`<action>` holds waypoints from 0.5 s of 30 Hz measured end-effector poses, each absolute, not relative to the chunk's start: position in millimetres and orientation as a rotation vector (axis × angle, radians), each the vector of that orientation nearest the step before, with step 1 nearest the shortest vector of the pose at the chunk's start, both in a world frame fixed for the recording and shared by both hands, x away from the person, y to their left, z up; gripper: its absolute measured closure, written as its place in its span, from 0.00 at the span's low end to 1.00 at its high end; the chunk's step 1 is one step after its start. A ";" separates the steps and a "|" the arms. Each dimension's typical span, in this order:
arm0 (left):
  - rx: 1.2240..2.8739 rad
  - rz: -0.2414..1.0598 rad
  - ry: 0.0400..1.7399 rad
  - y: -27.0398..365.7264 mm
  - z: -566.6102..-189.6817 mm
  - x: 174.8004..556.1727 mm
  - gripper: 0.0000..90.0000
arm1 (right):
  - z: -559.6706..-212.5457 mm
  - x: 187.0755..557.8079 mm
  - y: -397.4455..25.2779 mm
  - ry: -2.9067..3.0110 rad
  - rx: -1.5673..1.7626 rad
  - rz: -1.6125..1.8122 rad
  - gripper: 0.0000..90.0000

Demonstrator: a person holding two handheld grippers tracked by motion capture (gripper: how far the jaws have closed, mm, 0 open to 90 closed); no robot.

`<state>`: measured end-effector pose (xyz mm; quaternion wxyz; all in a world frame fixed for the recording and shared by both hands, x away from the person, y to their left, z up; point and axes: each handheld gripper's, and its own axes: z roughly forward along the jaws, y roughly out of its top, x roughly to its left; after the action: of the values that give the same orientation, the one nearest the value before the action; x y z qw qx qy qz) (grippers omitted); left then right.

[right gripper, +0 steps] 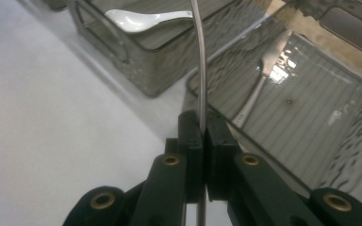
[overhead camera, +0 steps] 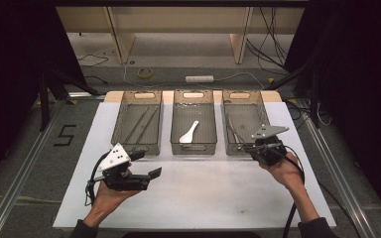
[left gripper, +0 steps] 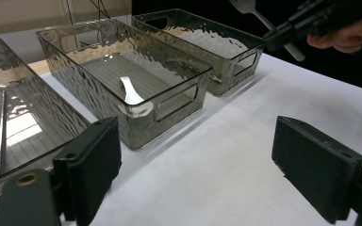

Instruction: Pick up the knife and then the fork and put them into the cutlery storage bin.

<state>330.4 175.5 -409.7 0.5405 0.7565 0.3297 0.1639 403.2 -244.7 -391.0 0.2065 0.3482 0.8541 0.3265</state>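
Observation:
Three smoky clear bins stand in a row on a white mat (overhead camera: 198, 188). The left bin (overhead camera: 119, 119) holds thin metal chopsticks (overhead camera: 141, 124). In the middle bin (overhead camera: 193, 148) lies a white spoon (overhead camera: 189, 133) (left gripper: 131, 92). My right gripper (overhead camera: 248, 146) (right gripper: 202, 127) hovers at the right bin's (overhead camera: 258, 106) near edge, shut on the handle of a metal fork (left gripper: 242, 5) (right gripper: 199, 56). Another fork (right gripper: 264, 80) rests inside that bin. My left gripper (overhead camera: 146, 164) (left gripper: 195, 141) is open over the mat, in front of the left and middle bins, with nothing between its jaws.
The mat's near half is bare white surface. Beyond the bins, the floor carries cables, a white power strip (overhead camera: 199, 78) and a tape roll (overhead camera: 145, 72). Metal rails (overhead camera: 20, 173) run along both sides of the table.

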 end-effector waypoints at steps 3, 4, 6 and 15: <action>1.801 0.392 0.788 175.9 -411.0 328.3 0.18 | -386.8 414.6 -247.9 2.361 1.025 0.907 0.97; 1.806 0.393 0.785 176.4 -411.4 327.9 0.18 | -385.4 418.6 -248.6 2.352 1.046 0.912 0.97; 1.802 0.377 0.791 177.0 -411.4 326.8 0.17 | -382.6 426.8 -250.0 2.340 1.072 0.915 0.97; 1.792 0.371 0.802 181.7 -412.9 323.5 0.17 | -376.3 459.4 -252.2 2.296 1.186 0.948 0.97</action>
<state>323.5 181.7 -412.9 0.5412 0.7542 0.3375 0.1564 459.4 -252.2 -376.3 0.1934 0.4228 0.8184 0.3378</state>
